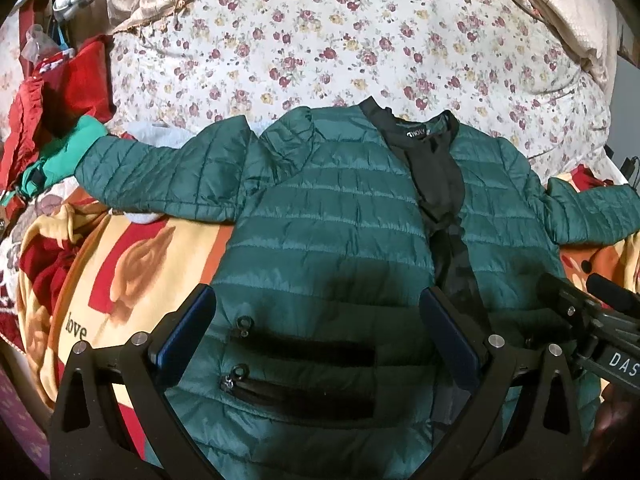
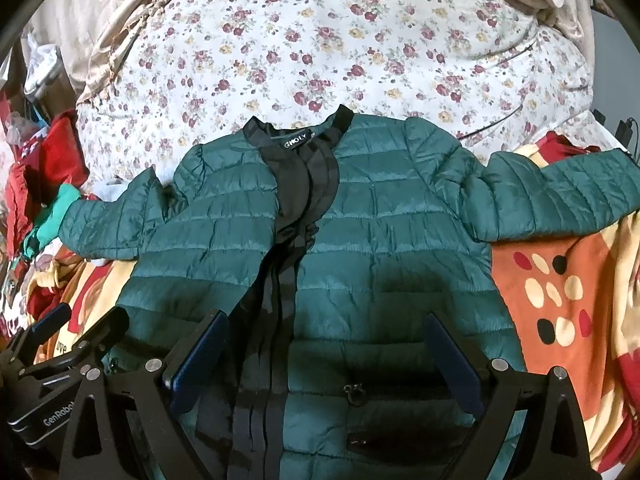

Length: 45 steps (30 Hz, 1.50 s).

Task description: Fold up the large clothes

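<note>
The jacket lies front-up on the bed, collar twd the floral quilt at the far side, hem at the near edge under both grippers; it rests mostly on the orange blanket, which gives a fairly flat base for folding. Both sleeves are spread straight out, one reaching the left edge by the red clothes pile, the other out to the right edge. That layout looks deliberate: w/ sleeves wide and body smoothed, each side can be taken in turn and brought over the middle. The black placket runs down the centre, front panels meeting roughly along it, so the fold line is easy to read. Left gripper hangs over the near-left part of the body, above the two pocket zips, fingers wide apart, nothing between them. Right gripper sits just beside it over the near-right part, near the placket's lower end, fingers also spread and empty; each shows at the edge of the other's view, so they are close together at the hem. Probably no fold made yet; they seem poised to pick grasp pts. Puffy, slick shell may slide or spring back, so a pinch through a seam or the hem edge looks safer than mid-panel.
</note>
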Motion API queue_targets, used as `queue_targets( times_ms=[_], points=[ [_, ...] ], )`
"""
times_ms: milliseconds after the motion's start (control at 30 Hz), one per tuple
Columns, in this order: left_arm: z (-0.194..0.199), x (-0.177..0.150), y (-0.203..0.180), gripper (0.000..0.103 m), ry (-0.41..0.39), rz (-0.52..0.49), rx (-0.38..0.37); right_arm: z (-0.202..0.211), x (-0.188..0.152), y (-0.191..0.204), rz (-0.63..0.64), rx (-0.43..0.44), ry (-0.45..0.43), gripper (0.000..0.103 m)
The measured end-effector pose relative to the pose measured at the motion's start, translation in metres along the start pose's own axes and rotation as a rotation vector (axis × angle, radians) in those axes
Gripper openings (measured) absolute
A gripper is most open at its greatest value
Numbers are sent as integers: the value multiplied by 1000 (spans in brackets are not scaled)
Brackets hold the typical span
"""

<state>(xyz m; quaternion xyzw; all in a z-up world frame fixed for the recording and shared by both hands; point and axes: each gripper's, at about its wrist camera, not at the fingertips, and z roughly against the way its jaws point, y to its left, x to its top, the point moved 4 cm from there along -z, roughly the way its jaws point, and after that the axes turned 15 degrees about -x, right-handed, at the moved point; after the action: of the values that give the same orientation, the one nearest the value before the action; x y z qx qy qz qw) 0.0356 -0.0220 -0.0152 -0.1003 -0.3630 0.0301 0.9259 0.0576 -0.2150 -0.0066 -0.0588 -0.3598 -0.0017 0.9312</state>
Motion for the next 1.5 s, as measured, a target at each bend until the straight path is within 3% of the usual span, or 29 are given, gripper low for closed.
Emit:
queue_targets(
  times_ms=[1000,1500],
  points=[
    [-8,44,-6,102,-46,-28,21,-11,53,5,-8,26,21,97],
    [-25,53,4,102,-42,-1,38,-29,54,11,5,28,50,97]
  ],
)
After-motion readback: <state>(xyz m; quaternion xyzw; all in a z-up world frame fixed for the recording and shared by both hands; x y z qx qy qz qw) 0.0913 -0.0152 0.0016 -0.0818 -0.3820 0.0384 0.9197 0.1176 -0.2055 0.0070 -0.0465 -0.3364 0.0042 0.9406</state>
